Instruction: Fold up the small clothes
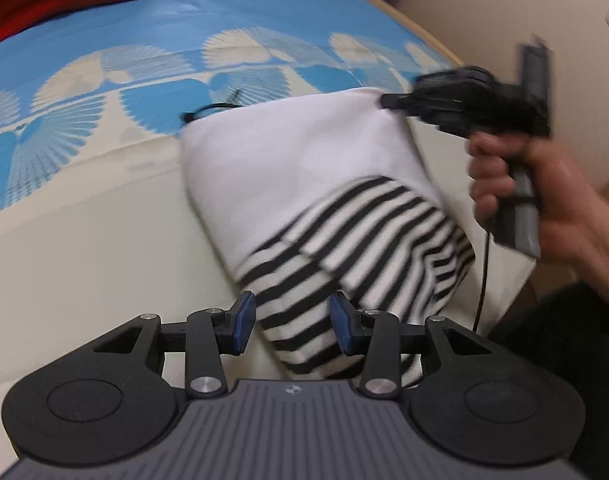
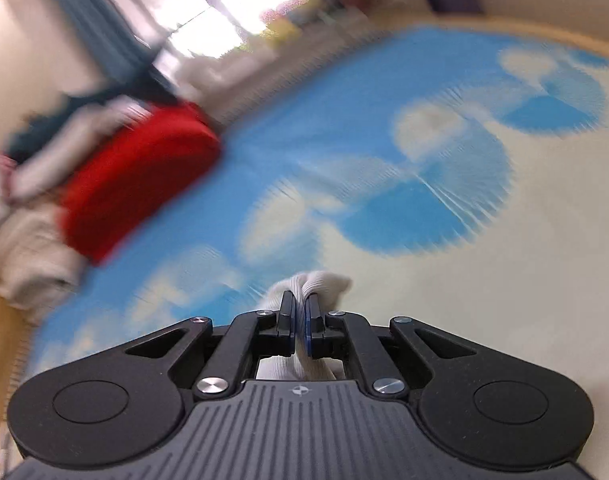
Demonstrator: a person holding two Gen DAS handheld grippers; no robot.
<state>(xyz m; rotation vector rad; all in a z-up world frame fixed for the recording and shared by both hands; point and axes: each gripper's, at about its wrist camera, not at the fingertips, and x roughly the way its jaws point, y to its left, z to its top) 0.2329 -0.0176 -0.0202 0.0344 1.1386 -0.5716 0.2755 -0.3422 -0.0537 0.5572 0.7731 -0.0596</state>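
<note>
White cloth with a black-striped end, the garment (image 1: 304,184) lies on the bed sheet (image 1: 84,280), its striped part nearest you. Your left tool (image 1: 292,322) hovers over that striped end with its blue pads spread apart, gripping nothing. Your right tool (image 2: 300,320) is clamped on a bunched white corner of the garment at its far edge. Red fabric (image 2: 136,176) sits well apart across the sheet.
</note>
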